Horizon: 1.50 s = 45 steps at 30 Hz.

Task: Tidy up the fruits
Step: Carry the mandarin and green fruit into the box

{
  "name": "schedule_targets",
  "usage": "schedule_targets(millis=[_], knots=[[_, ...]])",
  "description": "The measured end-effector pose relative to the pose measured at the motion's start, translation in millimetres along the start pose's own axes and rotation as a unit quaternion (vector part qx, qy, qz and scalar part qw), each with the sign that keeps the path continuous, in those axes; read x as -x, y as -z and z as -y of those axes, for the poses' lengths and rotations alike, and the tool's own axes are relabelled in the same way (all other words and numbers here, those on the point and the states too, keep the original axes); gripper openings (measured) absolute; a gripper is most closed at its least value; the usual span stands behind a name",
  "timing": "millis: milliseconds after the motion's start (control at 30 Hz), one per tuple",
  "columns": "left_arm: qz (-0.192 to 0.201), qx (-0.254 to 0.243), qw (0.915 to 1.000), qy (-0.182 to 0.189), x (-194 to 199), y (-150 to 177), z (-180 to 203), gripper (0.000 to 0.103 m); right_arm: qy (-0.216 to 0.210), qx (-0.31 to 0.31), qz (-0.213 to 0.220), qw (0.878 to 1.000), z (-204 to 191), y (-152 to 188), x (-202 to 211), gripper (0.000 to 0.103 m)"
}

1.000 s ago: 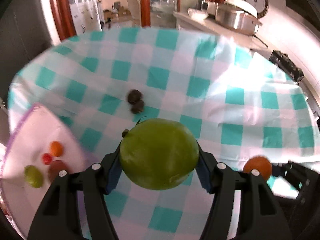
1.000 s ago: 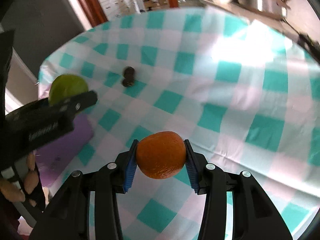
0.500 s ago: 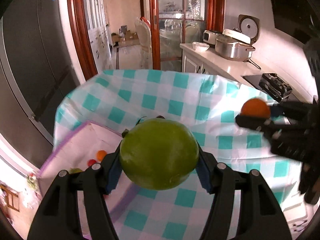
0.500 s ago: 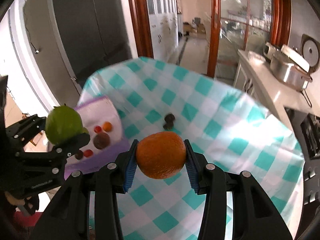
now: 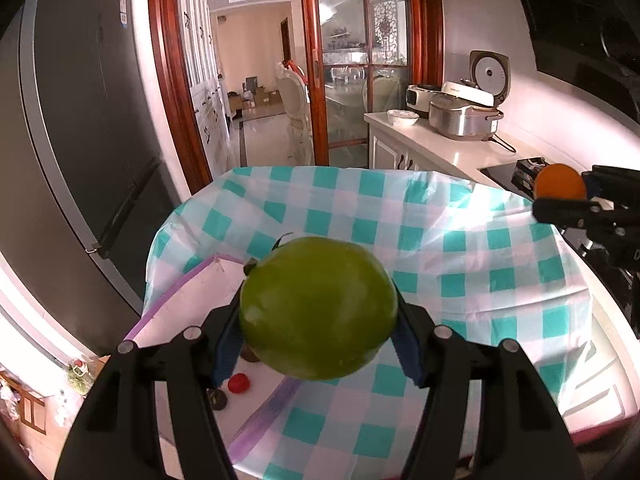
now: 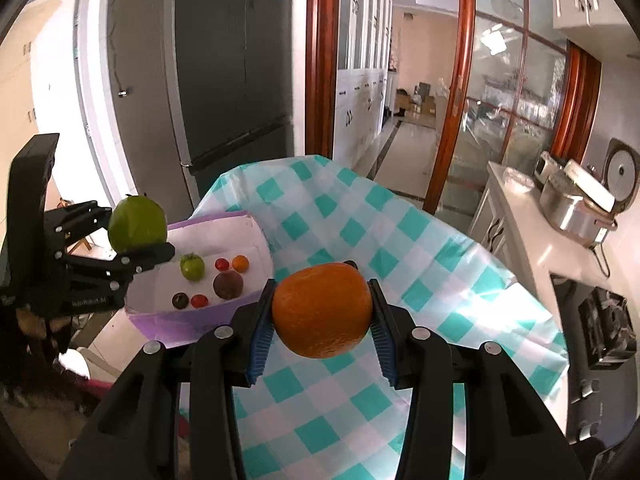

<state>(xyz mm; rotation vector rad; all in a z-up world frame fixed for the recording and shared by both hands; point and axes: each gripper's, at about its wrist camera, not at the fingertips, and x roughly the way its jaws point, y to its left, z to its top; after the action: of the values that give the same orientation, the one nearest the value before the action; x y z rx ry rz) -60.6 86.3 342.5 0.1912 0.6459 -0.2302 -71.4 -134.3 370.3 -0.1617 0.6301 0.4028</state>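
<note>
Worktop (image 6: 472, 280) under a teal-and-white checked cloth (image 5: 460, 248) fills the middle of both views; its far edge falls away toward a doorway at the top centre, its left edge toward a tall dark refrigerator (image 6: 224, 80) in the upper left of the right wrist view, and a white kitchen counter (image 5: 452, 148) with a steel cooker (image 5: 460, 120) runs along the upper right. Most of the cloth is bare, with wide free room through the centre and right of the frame. At the left side of the worktop sits a shallow white tray with a purple rim (image 6: 256, 224), its near corner hanging close to the worktop edge. Inside the tray, in the right wrist view, lie a small green fruit (image 6: 192, 266), a dark plum-like fruit (image 6: 228, 285), a small orange fruit (image 6: 240, 263), two red cherry-sized fruits (image 6: 222, 264) and one small dark fruit (image 6: 180, 300), all apart from one another. The left gripper (image 5: 318, 316) has its jaws clamped on a large green round fruit (image 5: 318, 308), smooth and glossy with a short stem, held in the air over the tray's side of the worktop. The right gripper (image 6: 322, 312) has its jaws clamped on an orange (image 6: 322, 310), pebbled and bright, held in the air above the bare cloth at the lower centre; in the left wrist view it shows small at the right edge.
</note>
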Motion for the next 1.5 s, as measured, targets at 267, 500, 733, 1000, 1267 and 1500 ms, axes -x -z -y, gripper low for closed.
schedule_targets(millis=[267,500,733,1000,1267,1500], knots=[[-0.018,0.039,0.9991,0.003,7.0,23.8,-17.7,0.064,0.002,0.009,-0.03,1.0,-3.9,40.9,2.6,0.044],[-0.038,0.028,0.9989,-0.001,-2.6,36.3,-27.3,0.064,-0.018,0.023,-0.066,0.997,-22.0,50.1,-30.8,0.044],[-0.084,0.06,0.9946,-0.006,-27.6,58.1,-66.8,0.064,-0.059,0.028,-0.109,0.992,-56.2,35.0,-88.7,0.044],[-0.133,0.096,0.9865,-0.011,-72.4,91.3,-126.1,0.064,-0.109,0.045,-0.141,0.983,-116.2,4.5,-177.5,0.044],[-0.154,0.121,0.9804,-0.016,-117.4,88.0,-173.7,0.064,-0.146,0.051,-0.165,0.974,-161.5,-29.0,-270.6,0.044],[-0.226,0.172,0.9584,-0.026,-191.9,90.2,-216.8,0.064,-0.154,0.057,-0.265,0.95,-170.6,-14.5,-354.1,0.044]])
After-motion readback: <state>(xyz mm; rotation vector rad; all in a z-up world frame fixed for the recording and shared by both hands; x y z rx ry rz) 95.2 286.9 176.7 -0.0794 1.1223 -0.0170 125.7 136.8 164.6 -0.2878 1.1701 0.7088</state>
